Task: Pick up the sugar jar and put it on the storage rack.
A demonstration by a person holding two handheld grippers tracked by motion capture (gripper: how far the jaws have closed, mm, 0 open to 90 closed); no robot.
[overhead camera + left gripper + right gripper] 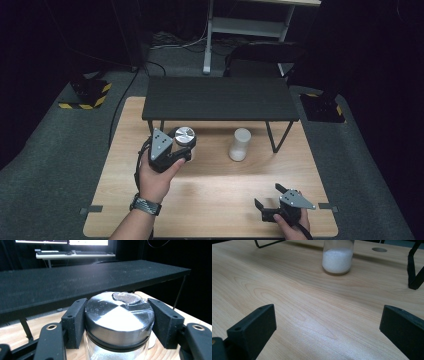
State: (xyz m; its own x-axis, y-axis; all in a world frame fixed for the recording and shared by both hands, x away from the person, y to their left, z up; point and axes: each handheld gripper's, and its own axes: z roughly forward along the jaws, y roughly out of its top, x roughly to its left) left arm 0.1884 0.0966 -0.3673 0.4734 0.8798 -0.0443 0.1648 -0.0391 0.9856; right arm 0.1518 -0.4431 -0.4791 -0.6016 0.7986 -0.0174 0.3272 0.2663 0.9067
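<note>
My left gripper [183, 145] is shut on a glass jar with a shiny metal lid [184, 135], just in front of the black shelf's left legs. In the left gripper view both black pads press the lid's rim [119, 322], white grains show in the glass below, and the lid sits close under the shelf's front edge. A second glass jar of white grains [239, 144] stands upright on the wooden table, right of the held one; it is also in the right gripper view [337, 260]. My right gripper [268, 196] rests near the table's front right, jaws open and nothing between them [327, 332].
A low black shelf [220, 97] on thin metal legs [414, 272] spans the far half of the wooden table [210, 200]. A small round hole [379, 249] is in the tabletop beyond the white jar. A desk frame [250, 25] stands on the grey carpet behind.
</note>
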